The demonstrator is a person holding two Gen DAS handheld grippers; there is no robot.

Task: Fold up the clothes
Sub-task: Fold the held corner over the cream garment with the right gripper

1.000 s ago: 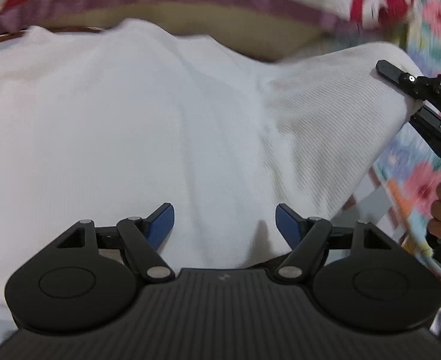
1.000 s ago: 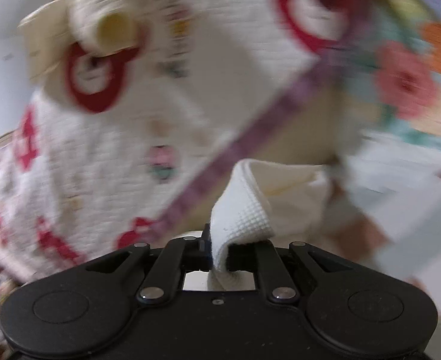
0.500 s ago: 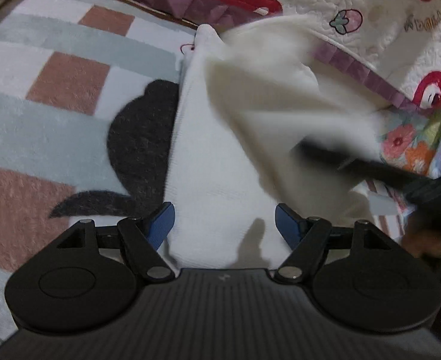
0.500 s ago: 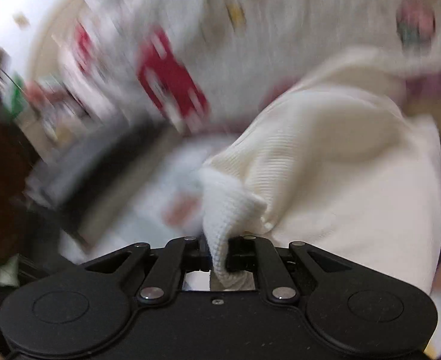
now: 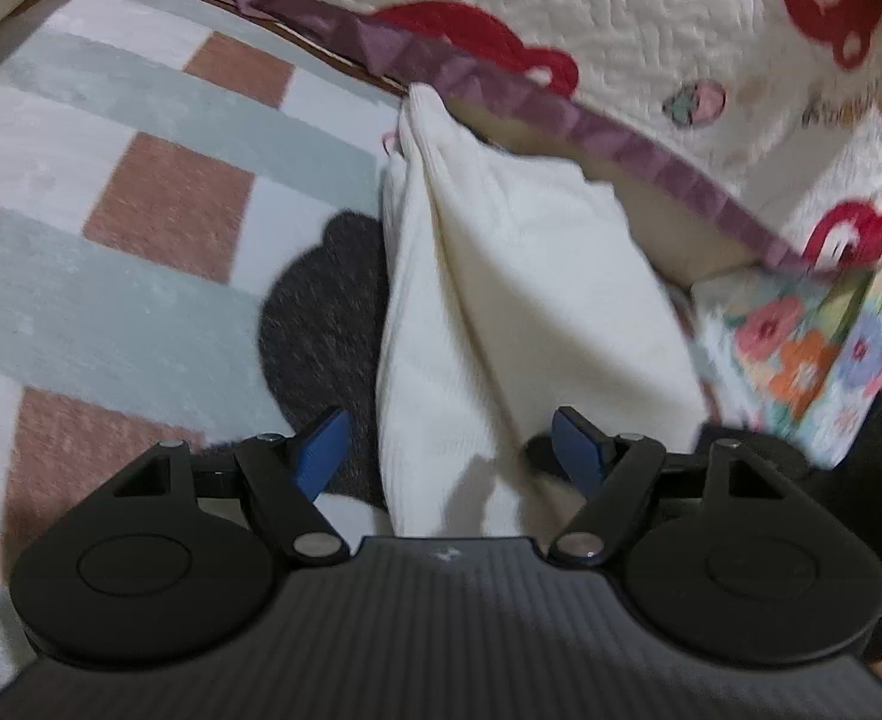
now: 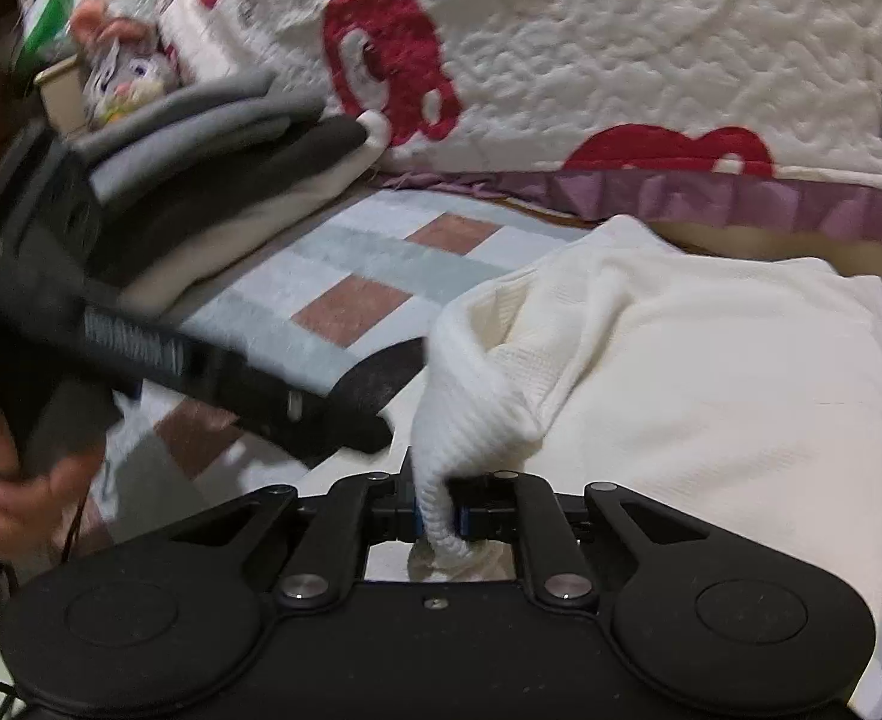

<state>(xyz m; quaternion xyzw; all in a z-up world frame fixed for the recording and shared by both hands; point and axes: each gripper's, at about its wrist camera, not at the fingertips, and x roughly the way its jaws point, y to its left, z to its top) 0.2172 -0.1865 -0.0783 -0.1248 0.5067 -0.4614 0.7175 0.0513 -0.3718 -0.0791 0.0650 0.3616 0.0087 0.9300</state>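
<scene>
A cream-white knitted garment lies in a long folded strip on a checked rug. My left gripper hovers open over its near end, blue pads either side of the cloth without pinching it. In the right wrist view the same garment spreads to the right, and my right gripper is shut on a bunched edge of it, lifting that corner slightly. The left gripper and the hand holding it show blurred at that view's left.
A white quilt with red bear shapes and a purple frill hangs along the far side. A stack of folded grey and dark clothes lies at the back left. Floral fabric lies to the right of the garment.
The right gripper has swung the held garment edge across and down, folding the cloth into a narrower strip on the rug. The left gripper pulled back, still open.
</scene>
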